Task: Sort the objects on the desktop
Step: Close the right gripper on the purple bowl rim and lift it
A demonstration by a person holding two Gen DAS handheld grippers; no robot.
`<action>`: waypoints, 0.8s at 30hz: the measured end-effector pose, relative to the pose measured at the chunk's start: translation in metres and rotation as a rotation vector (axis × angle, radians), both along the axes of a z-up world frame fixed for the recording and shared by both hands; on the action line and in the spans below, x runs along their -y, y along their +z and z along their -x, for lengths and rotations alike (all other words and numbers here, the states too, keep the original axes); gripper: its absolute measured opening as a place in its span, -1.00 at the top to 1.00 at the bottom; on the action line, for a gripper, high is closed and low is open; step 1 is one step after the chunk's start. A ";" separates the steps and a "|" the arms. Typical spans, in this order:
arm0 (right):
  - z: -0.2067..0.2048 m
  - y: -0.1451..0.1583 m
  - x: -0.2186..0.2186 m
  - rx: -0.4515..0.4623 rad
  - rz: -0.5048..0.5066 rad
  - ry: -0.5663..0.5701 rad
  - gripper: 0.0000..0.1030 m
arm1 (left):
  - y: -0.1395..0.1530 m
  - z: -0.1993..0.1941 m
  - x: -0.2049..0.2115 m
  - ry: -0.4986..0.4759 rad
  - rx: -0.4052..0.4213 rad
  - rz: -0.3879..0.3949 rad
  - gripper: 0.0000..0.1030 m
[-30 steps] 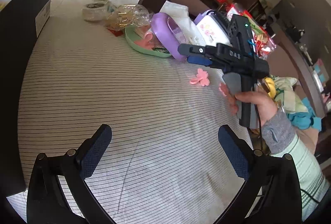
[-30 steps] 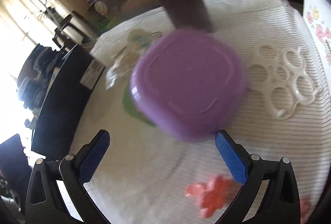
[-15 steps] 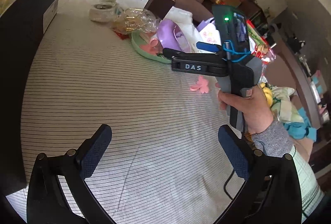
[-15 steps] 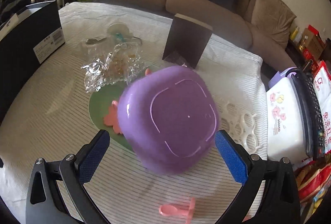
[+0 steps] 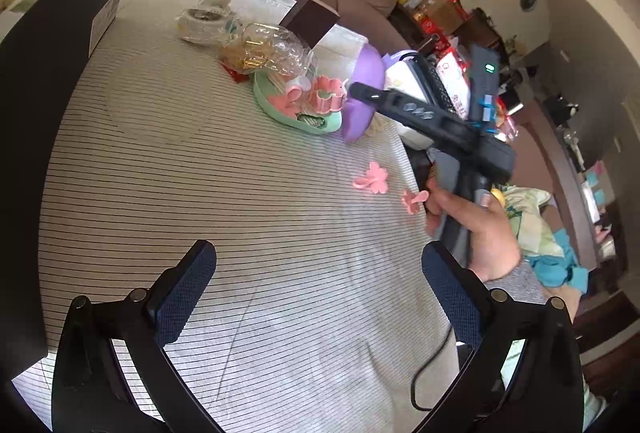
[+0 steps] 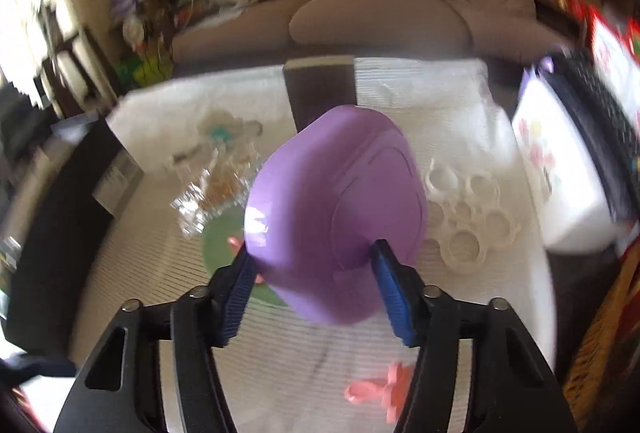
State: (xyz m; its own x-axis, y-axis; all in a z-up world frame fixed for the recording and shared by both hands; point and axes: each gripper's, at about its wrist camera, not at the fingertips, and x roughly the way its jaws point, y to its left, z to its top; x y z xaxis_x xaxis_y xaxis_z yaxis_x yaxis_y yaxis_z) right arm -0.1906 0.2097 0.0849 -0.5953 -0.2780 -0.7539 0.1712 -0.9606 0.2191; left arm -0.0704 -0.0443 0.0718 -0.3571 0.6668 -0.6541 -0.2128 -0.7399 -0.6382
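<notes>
- Nearest to us, the left gripper (image 5: 316, 289) hangs over bare striped cloth on the desk (image 5: 200, 193); its fingers stand wide apart with nothing between them, so it has no share in the sorting yet.
- Just beyond, two small pink flower-shaped plastic pieces lie loose near the desk's right edge, the first pink flower (image 5: 372, 179) and the second pink flower (image 5: 414, 200); we judge both are still to be sorted.
- The right gripper (image 6: 314, 287) is closing on the rounded purple plastic bowl (image 6: 336, 217), which is tipped up on its side. Its blue fingers (image 6: 390, 293) sit at the bowl's lower edge on either side, and we judge they are pressing on it, though the picture is blurred.
- Beside and partly behind the bowl sits the shallow green plastic dish (image 5: 298, 111), already carrying several pink cutter-like pieces (image 5: 324, 95); that part of the sort looks under way.
- Right of the bowl, a white plastic ring-cluster mould (image 6: 466, 219) lies on the cloth, untouched.
- Farther back sit a crinkled clear plastic bag with gold contents (image 5: 266, 51), a small white open-lidded pot (image 5: 204, 19) and a dark brown upright card stand (image 5: 312, 21); we judge most of the task remains.
</notes>
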 end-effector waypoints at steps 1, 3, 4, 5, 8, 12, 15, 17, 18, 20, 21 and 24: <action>-0.003 0.002 -0.012 0.016 0.071 -0.027 0.03 | 0.000 0.000 0.000 0.000 -0.001 -0.002 -1.00; -0.009 -0.001 -0.035 0.063 0.211 -0.081 0.13 | 0.002 -0.001 -0.002 -0.005 -0.003 -0.006 -1.00; -0.013 -0.003 -0.044 0.082 0.274 -0.104 0.20 | 0.003 -0.001 -0.003 -0.008 -0.004 -0.008 -1.00; -0.020 -0.006 -0.052 0.098 0.337 -0.125 0.22 | 0.004 -0.001 -0.003 -0.012 -0.005 -0.011 -1.00; -0.041 -0.013 -0.064 0.124 0.491 -0.146 0.23 | 0.008 -0.003 -0.004 -0.024 -0.012 -0.021 -1.00; -0.078 -0.017 -0.050 0.167 0.613 -0.092 0.24 | 0.014 -0.004 0.000 -0.028 -0.019 -0.038 -1.00; -0.112 -0.022 -0.031 0.197 0.679 -0.038 0.25 | 0.011 -0.003 0.008 -0.017 -0.003 -0.027 -1.00; -0.135 -0.032 -0.016 0.232 0.725 -0.019 0.25 | 0.005 -0.002 0.015 0.002 0.023 -0.002 -1.00; -0.146 -0.038 -0.008 0.261 0.746 -0.007 0.25 | 0.002 -0.002 0.018 0.015 0.036 0.020 -1.00; -0.165 -0.048 0.008 0.310 0.745 0.008 0.25 | -0.006 -0.001 0.023 0.031 0.061 0.081 -1.00; -0.173 -0.051 0.014 0.331 0.732 0.020 0.25 | -0.011 -0.001 0.024 0.035 0.077 0.113 -1.00; -0.194 -0.053 0.029 0.395 0.561 0.034 -0.05 | -0.032 -0.001 0.023 0.021 0.146 0.186 -1.00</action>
State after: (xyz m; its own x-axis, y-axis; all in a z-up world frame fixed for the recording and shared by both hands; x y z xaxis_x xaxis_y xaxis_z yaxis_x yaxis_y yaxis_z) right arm 0.0033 0.1808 0.0322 -0.2896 -0.7034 -0.6491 0.0045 -0.6792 0.7340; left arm -0.0692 -0.0672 0.0401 -0.2620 0.5233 -0.8109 -0.1113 -0.8510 -0.5132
